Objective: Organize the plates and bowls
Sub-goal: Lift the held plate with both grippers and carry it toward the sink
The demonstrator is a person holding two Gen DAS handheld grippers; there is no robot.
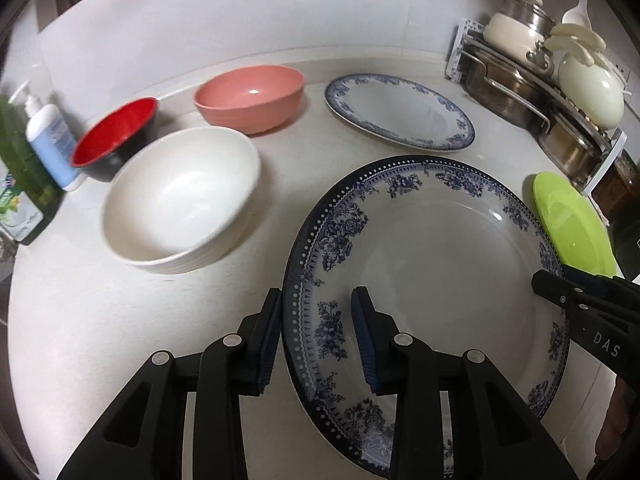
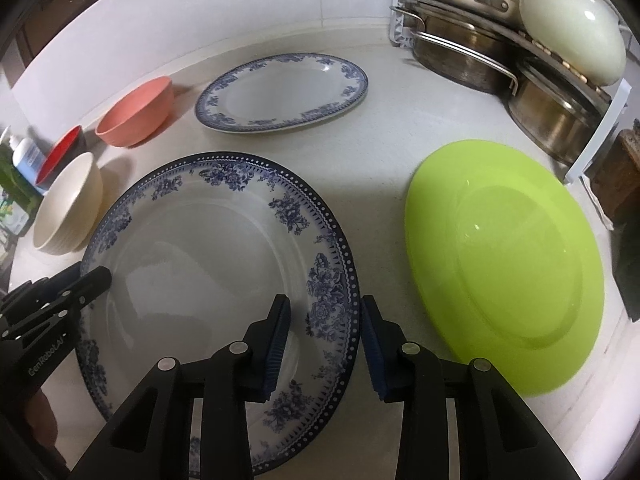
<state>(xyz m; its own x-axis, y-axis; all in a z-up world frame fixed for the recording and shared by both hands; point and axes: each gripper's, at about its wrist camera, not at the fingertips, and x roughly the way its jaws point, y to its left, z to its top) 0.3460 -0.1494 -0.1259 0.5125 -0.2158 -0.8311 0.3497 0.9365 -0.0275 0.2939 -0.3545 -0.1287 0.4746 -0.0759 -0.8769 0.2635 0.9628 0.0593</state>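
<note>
A large blue-floral plate [image 1: 436,272] [image 2: 208,276] lies near me on the white counter. My left gripper [image 1: 318,334] is open and straddles its left rim, one finger outside and one over the plate. My right gripper [image 2: 324,340] is open and straddles its right rim the same way. A second blue-rimmed plate [image 1: 400,110] [image 2: 282,92] lies further back. A lime green plate [image 2: 504,260] [image 1: 572,224] lies to the right. A white bowl [image 1: 180,200] [image 2: 66,208], a pink bowl [image 1: 250,98] [image 2: 136,112] and a red bowl [image 1: 114,132] [image 2: 60,152] stand to the left.
A rack of steel pots and lids [image 1: 540,80] [image 2: 520,40] fills the back right corner. A blue soap pump bottle [image 1: 50,140] and a green bottle [image 1: 16,184] stand at the far left. A white wall runs behind the counter.
</note>
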